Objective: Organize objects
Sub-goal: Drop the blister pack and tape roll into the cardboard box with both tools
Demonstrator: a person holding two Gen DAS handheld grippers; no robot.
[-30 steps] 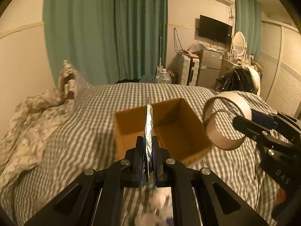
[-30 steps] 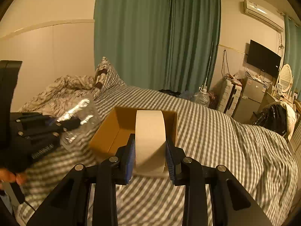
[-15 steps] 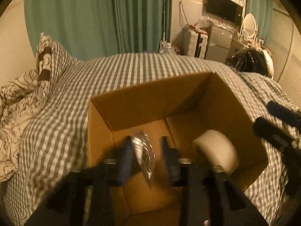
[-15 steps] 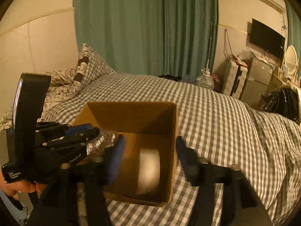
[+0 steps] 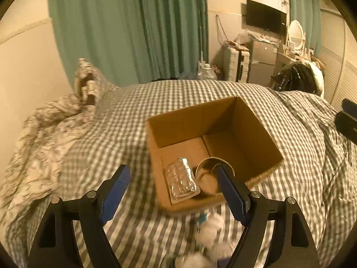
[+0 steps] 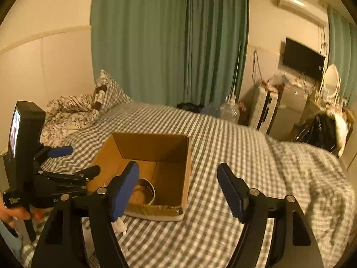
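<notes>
An open cardboard box [image 5: 256,125] sits on the checked bed; it also shows in the right wrist view [image 6: 169,143]. Inside it lie a silver foil blister pack [image 5: 181,179] and a roll of tape [image 5: 208,176], the roll also visible in the right wrist view [image 6: 145,192]. My left gripper [image 5: 171,183] is open and empty just above the box's near edge. My right gripper [image 6: 178,184] is open and empty over the box's right side. The left gripper shows in the right wrist view [image 6: 67,163], left of the box.
Crumpled white items [image 5: 212,230] lie on the bed in front of the box. A rumpled patterned duvet [image 5: 44,138] and a pillow [image 5: 89,84] are at the left. A fridge, suitcase and chair with clothes [image 5: 299,80] stand beyond the bed.
Both grippers opened and dropped their loads into the box: the blister pack from the left, the tape roll from the right. Both then drew back from the box.
</notes>
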